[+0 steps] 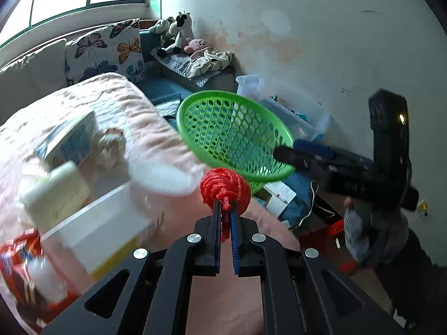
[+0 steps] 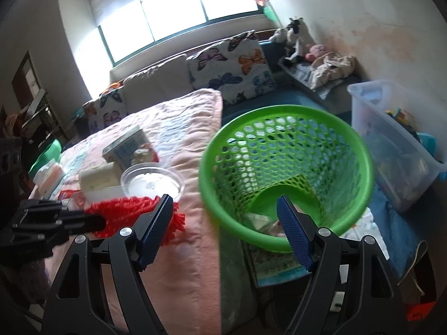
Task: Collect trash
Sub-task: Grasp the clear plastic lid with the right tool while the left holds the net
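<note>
Left hand-held gripper [image 1: 225,209] pinches red mesh wad [image 1: 225,189], bulk forward toward green basket [image 1: 234,136].

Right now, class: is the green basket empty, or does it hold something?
Not empty. In the right wrist view, crumpled pale scraps lie on the green basket floor.

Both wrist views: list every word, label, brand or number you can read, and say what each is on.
No text can be read in either view.
Blue-and-white carton on the pink quilt: print blurred.
Red-and-white plastic packet: lettering smeared.
Flat printed sheet under the green mesh basket: characters too small.
</note>
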`<state>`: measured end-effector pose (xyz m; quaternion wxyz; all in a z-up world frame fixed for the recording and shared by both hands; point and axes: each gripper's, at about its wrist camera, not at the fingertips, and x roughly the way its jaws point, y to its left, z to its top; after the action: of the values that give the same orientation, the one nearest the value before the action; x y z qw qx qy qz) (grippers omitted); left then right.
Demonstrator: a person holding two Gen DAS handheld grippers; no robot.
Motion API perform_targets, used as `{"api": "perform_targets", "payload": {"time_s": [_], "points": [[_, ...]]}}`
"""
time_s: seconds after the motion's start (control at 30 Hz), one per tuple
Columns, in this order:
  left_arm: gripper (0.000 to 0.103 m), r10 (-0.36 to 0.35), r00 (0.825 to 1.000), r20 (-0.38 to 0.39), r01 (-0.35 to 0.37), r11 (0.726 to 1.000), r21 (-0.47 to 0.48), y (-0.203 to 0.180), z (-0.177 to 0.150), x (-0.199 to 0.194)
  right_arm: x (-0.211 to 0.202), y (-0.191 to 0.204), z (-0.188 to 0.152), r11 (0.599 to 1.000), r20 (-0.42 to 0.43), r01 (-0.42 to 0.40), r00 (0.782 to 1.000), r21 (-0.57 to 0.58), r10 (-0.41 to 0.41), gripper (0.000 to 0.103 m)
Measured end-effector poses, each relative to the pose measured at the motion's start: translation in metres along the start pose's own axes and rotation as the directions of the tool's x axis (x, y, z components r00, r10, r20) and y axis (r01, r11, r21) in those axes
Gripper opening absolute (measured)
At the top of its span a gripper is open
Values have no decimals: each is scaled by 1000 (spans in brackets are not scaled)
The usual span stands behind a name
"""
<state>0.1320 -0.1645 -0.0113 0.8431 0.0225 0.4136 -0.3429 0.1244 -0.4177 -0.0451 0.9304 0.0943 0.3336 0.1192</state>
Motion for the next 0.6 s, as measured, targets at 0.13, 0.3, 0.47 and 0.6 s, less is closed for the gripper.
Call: {"api": "perform_targets", "payload": {"time_s": [0.13,0.3,0.47,0.6], "points": [[6,15,1000,-13,-15,1000,-19,9,-18,-9,7,14,1,998,-34,-46,998,-38,45,76],[7,20,999,-36,-22,998,-59,23,-41,-15,22,31,-1,993,-83,-109,991,-52,105,76],[7,27,999,-30,-29,996,-84,33,-58,-24,43,48,1,981,-135,-187,975,-49,179,78],[7,37,999,-27,-40,994,-103,37,-65,-28,66,58,8,969,-171,-247,956,-24,240,88]]}}
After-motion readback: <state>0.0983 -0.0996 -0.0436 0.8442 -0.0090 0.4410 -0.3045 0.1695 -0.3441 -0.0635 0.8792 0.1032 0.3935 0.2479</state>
